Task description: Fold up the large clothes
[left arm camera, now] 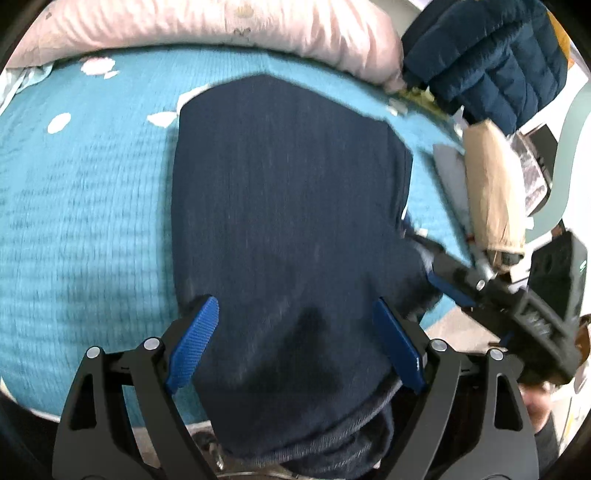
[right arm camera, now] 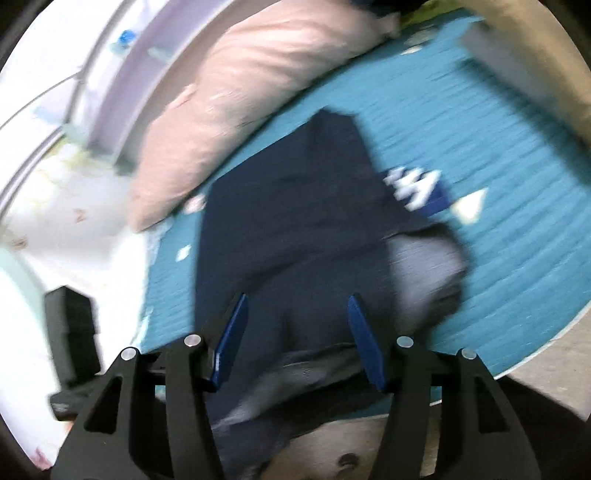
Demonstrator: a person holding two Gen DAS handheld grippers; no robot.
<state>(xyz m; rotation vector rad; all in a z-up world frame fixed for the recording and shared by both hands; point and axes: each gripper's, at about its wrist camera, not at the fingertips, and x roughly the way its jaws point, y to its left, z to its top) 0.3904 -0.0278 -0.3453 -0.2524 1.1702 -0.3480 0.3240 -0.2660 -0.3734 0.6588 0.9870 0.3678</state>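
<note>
Jaws of both grippers gape empty over one navy garment on one bed.

The supporting surface is a bed with a teal textured cover bearing white shapes. A dark navy garment lies flat on it, its near end hanging over the edge. A pink pillow rests along the far side.
</note>
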